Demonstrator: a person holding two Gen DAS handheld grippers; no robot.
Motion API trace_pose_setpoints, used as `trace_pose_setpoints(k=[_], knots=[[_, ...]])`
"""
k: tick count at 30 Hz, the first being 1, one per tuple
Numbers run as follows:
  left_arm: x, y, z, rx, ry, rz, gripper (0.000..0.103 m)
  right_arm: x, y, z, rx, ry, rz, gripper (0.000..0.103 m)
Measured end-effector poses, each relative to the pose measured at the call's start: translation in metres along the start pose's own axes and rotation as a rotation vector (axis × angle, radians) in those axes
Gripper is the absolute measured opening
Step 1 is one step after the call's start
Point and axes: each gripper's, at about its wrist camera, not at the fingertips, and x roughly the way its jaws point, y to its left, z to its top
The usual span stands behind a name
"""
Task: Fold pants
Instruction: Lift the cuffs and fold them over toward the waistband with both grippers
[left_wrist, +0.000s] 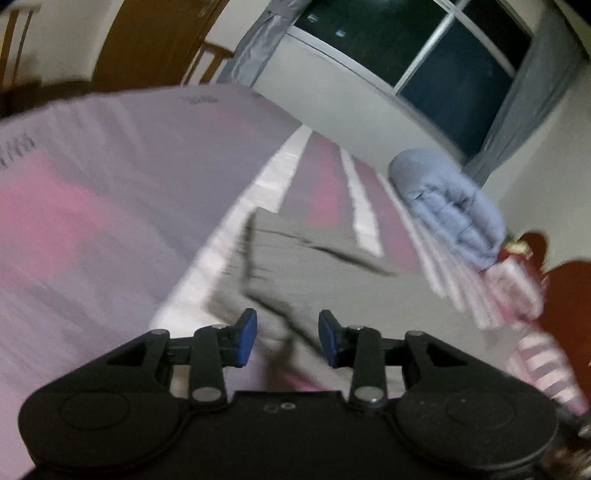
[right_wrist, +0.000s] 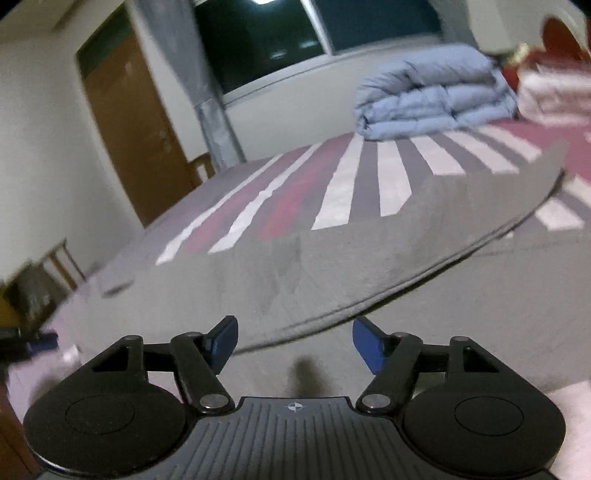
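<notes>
Grey pants (left_wrist: 295, 273) lie on a bed with a pink, grey and white striped cover (left_wrist: 325, 192). In the left wrist view a folded grey edge runs between the blue pads of my left gripper (left_wrist: 288, 338), which is open with nothing clamped. In the right wrist view the pants (right_wrist: 369, 251) spread wide, one layer folded over with a curved hem. My right gripper (right_wrist: 295, 343) is open just above the near part of the fabric, its pads on either side of the hem.
A folded blue duvet (right_wrist: 432, 99) and pink-white striped bedding (left_wrist: 491, 295) sit at the far side of the bed. A wooden door (right_wrist: 133, 129), chairs (left_wrist: 207, 62), a dark window (left_wrist: 424, 48) and grey curtains surround the bed.
</notes>
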Motion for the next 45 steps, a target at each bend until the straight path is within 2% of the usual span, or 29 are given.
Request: trace_pose_setpoints(k=[3,8,17,18,20,21,22,24,26,29,31,34,36,39,42,44,45], knots=[[0.016,0.001,0.001,-0.051,0.018,-0.034,0.027,0.003,-0.009,0.007,0.044,-0.016,0.008,0.069],[0.043,0.013,-0.004,-0.110,0.056,0.002,0.024,0.008,-0.022,0.009,0.091,0.005,0.006,0.062],[0.053,0.030,-0.001,-0.205,0.009,-0.022,0.021,0.045,-0.050,0.007,0.265,0.048,0.017,0.060],[0.054,0.031,-0.001,-0.209,0.010,-0.022,0.021,0.050,-0.056,0.009,0.303,0.044,0.020,0.054],[0.057,0.031,0.002,-0.211,0.015,-0.007,0.018,0.059,-0.069,0.014,0.395,0.056,0.023,0.016],[0.059,0.029,0.004,-0.203,0.025,0.005,0.017,0.065,-0.077,0.015,0.446,0.070,0.036,0.009],[0.061,0.026,0.006,-0.186,0.030,0.017,0.016,0.068,-0.081,0.017,0.462,0.072,0.042,0.009],[0.056,0.022,0.014,-0.166,0.005,0.002,0.015,0.060,-0.072,0.025,0.399,0.052,0.042,0.008],[0.041,0.021,0.022,-0.167,-0.057,-0.060,0.015,0.037,-0.057,0.035,0.337,-0.016,0.080,0.008],[0.023,0.020,0.028,-0.137,-0.084,-0.077,0.015,0.001,-0.039,0.038,0.267,-0.057,0.127,0.008],[0.023,0.025,0.019,-0.120,-0.042,-0.042,0.015,-0.009,-0.033,0.024,0.214,-0.030,0.111,0.008],[0.037,0.032,-0.003,-0.063,0.053,0.050,0.014,0.006,-0.041,-0.019,0.215,0.089,0.039,0.008],[0.036,0.032,-0.006,-0.082,0.038,0.038,0.014,0.014,-0.055,-0.037,0.267,0.107,0.047,0.008],[0.027,0.022,0.000,-0.058,0.005,0.031,0.014,0.000,-0.056,-0.031,0.297,0.066,0.066,0.008],[0.030,0.020,-0.001,-0.026,0.028,0.068,0.014,-0.014,-0.044,-0.014,0.245,0.028,0.081,0.008],[0.038,0.027,-0.006,-0.042,0.047,0.080,0.014,-0.006,-0.047,-0.021,0.228,0.087,0.042,0.008],[0.037,0.026,-0.007,-0.043,0.039,0.083,0.014,0.004,-0.053,-0.030,0.223,0.152,0.013,0.008]])
